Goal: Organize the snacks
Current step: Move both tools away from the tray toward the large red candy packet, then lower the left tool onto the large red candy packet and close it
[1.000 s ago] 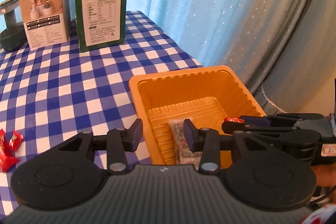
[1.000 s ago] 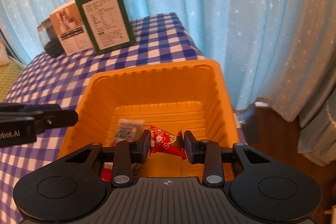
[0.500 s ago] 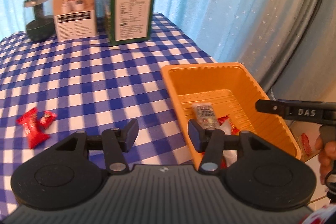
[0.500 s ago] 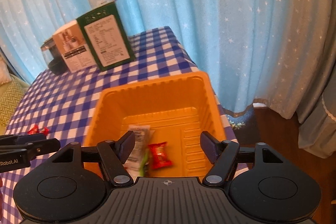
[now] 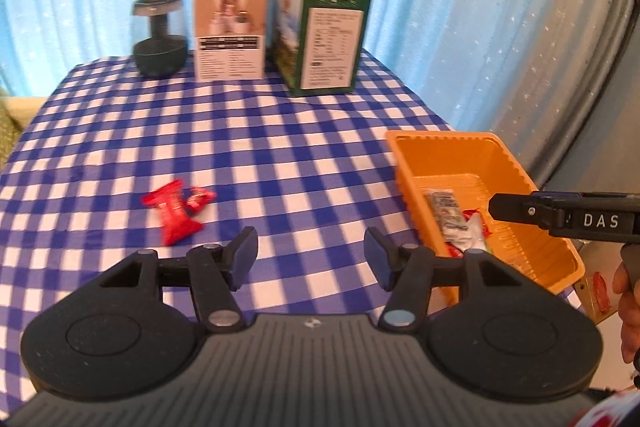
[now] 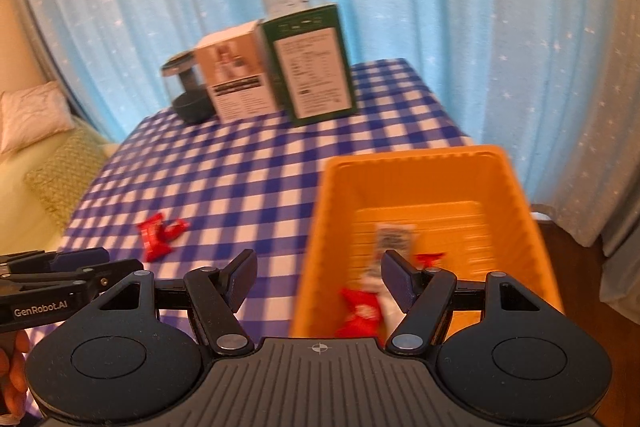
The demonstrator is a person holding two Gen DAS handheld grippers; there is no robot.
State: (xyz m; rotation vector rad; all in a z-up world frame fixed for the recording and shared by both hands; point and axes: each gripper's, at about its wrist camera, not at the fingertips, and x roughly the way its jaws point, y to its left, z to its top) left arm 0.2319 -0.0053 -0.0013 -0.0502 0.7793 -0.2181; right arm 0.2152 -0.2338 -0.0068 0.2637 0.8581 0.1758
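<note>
An orange tray [image 5: 444, 143] [image 6: 416, 157] sits at the table's right edge with several snack packets [image 5: 448, 215] [image 6: 360, 311] inside. Two red snack packets [image 5: 176, 211] [image 6: 160, 233] lie together on the checked cloth, left of the tray. My left gripper [image 5: 310, 253] hovers over bare cloth between the red packets and the tray; its jaws are opening and nothing is between them. My right gripper [image 6: 318, 277] is open and empty above the tray's near left wall. Its fingers also show in the left wrist view [image 5: 520, 209] over the tray.
At the table's far end stand a dark round jar [image 5: 160, 39], a white box [image 5: 230, 29] and a green box [image 5: 326, 39]. Blue curtains hang behind. A bed with a pillow [image 6: 32, 119] lies left of the table. The floor drops off right of the tray.
Both grippers pulled back and up from the tray and swung left. The right gripper let go of a red packet, which now lies in the tray. Both sets of jaws widened.
</note>
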